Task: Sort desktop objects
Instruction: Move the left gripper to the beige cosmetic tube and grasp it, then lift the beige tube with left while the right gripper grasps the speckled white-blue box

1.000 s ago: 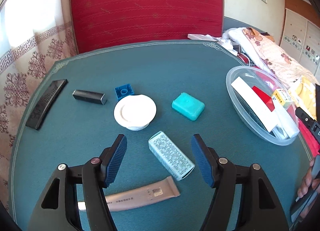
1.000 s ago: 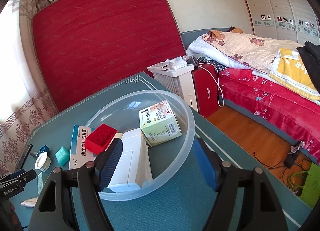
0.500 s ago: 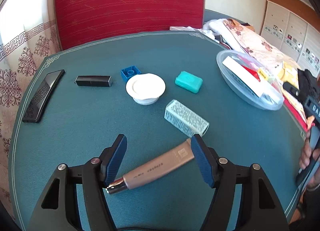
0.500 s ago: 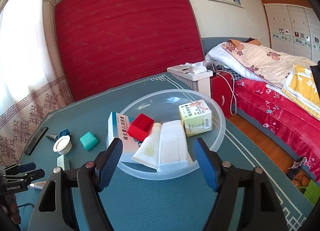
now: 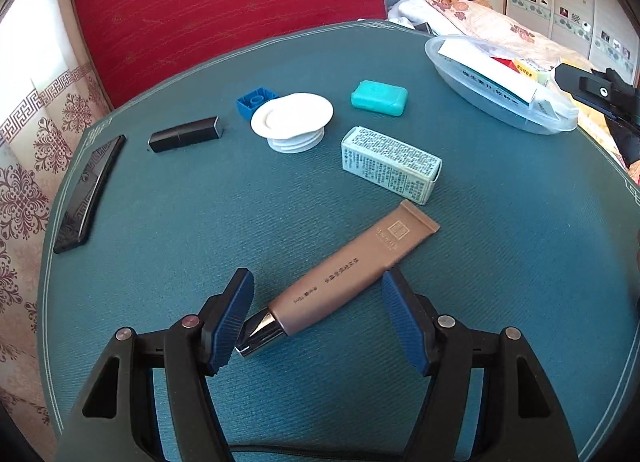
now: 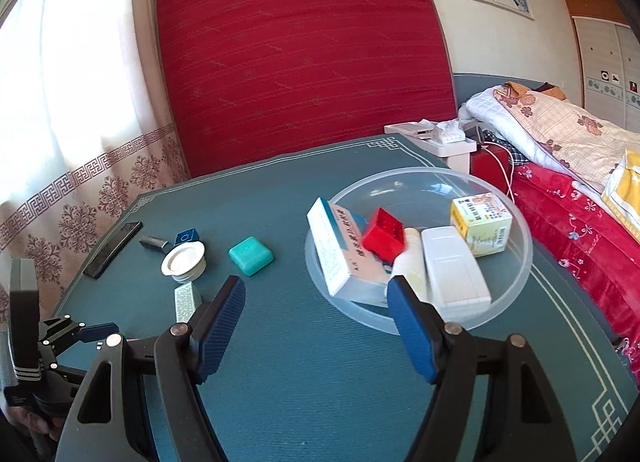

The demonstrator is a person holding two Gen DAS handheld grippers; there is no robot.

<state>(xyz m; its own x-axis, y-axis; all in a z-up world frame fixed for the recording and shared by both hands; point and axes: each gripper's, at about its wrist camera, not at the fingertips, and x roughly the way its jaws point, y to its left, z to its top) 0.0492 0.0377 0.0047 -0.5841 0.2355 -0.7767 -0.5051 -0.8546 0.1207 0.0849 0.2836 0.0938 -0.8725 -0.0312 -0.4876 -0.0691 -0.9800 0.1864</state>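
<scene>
Tan tube [image 5: 348,274] lies diagonally near the tabletop's [image 5: 500,302] front edge, between the left gripper's [image 5: 316,314] wide, not-touching pads; right gripper [image 6: 316,326] gapes wide, empty, beside the clear bowl [image 6: 516,274].

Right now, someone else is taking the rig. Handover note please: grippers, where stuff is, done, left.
Left gripper: open, straddling the tan tube, pads not pressing it.
Right gripper: open, empty, over the mat in front of the clear bowl.
Done: in the bowl are two white boxes, a red brick, a yellow box and a white tube.
Left on the table: tan tube, printed box, teal case, white lid, blue brick, two black items.
</scene>
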